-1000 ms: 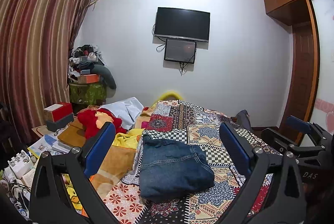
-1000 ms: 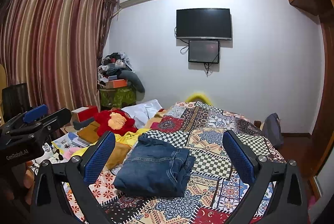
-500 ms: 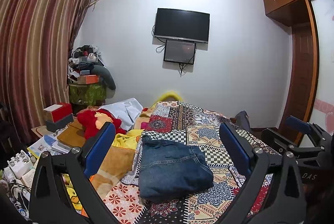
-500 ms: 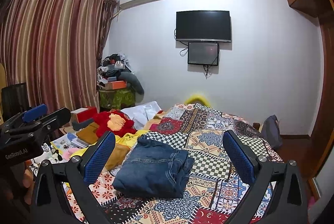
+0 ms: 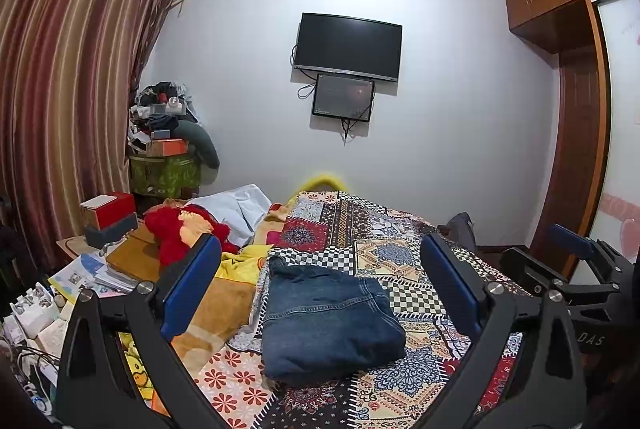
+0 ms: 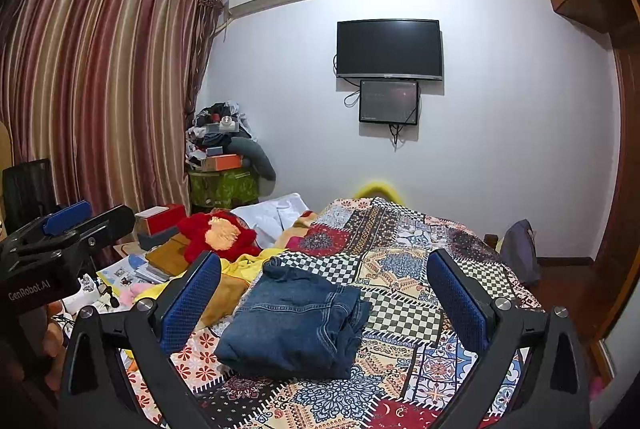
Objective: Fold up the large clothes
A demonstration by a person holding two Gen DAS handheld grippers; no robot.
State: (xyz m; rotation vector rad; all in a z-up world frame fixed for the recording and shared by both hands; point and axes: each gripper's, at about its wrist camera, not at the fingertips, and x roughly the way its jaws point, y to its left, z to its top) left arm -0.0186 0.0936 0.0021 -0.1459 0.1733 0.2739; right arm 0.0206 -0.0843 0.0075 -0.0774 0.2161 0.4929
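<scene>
From my left gripper (image 5: 320, 293) I see the jeans (image 5: 326, 321) lying ahead and between its two blue pads, which stand wide apart and hold nothing. The denim is folded into a thick, roughly square bundle, dark blue with pale stitching, a seam line curving across the top face. It rests on the patchwork quilt (image 5: 404, 253) (checkerboard patches just beyond it, floral ones nearer me). From my right gripper (image 6: 324, 293), also spread open and empty, the same bundle sits ahead and slightly toward its left finger; here I can see the stacked layers at the bundle's right edge, a little uneven. Off to the left of both tools lies a red plush toy (image 6: 218, 235) beside yellow fabric (image 5: 240, 261).
</scene>
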